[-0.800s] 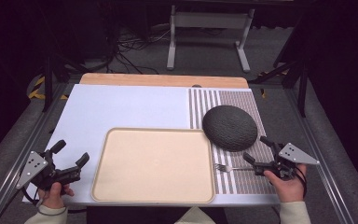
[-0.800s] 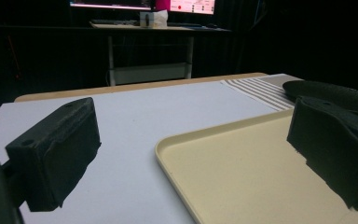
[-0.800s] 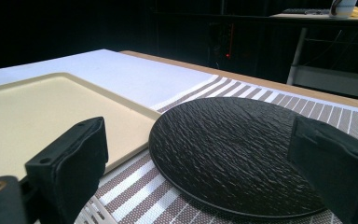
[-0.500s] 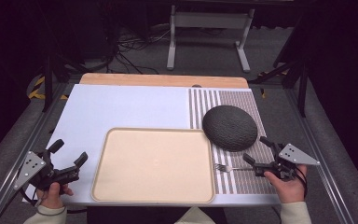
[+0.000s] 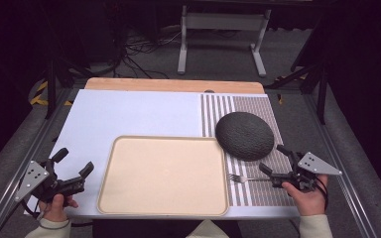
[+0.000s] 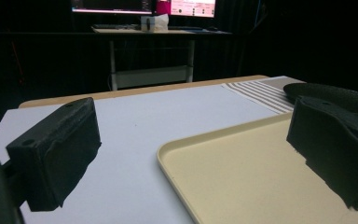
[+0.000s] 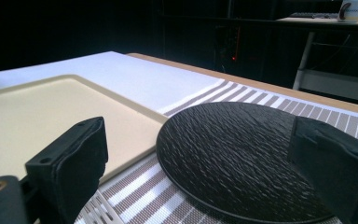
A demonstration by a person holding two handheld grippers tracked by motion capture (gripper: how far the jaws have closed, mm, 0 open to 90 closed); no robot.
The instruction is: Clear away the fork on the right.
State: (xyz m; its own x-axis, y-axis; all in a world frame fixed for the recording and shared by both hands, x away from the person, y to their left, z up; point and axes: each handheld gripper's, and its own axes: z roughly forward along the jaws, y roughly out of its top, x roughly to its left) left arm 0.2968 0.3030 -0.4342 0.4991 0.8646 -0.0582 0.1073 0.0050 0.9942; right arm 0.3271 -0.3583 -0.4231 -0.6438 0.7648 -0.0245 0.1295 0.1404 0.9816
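Two grippers sit at the near edge of the table with their jaws spread wide and nothing between them, and almost nothing separates this moment from the pictures just before it. The left gripper [image 5: 72, 174] has eased slightly back and down toward the 7 o'clock corner since then, and it hovers just off the left rim of the beige tray [image 5: 110, 163], whose rounded corner [image 6: 165, 151] shows between its jaws in the left gripper view. The right gripper [image 5: 275, 159] holds the same spot at about 4 o'clock, with the fork [image 5: 243, 178] lying flat on the striped mat [image 5: 213, 114] just left of its nearer jaw, tines pointing toward the tray. I cannot tell whether that jaw touches the handle's end. The black textured plate [image 5: 243, 135] rests on the mat just beyond, at about 2 o'clock, its left edge close to the tray's right rim, and it fills the gap between the jaws in the right gripper view [image 7: 242, 154]. I judge that the work is at its very start: neither plate nor fork has shifted, and the small retreat of the left hand suggests that the right gripper acts first, probably on the fork or the plate.
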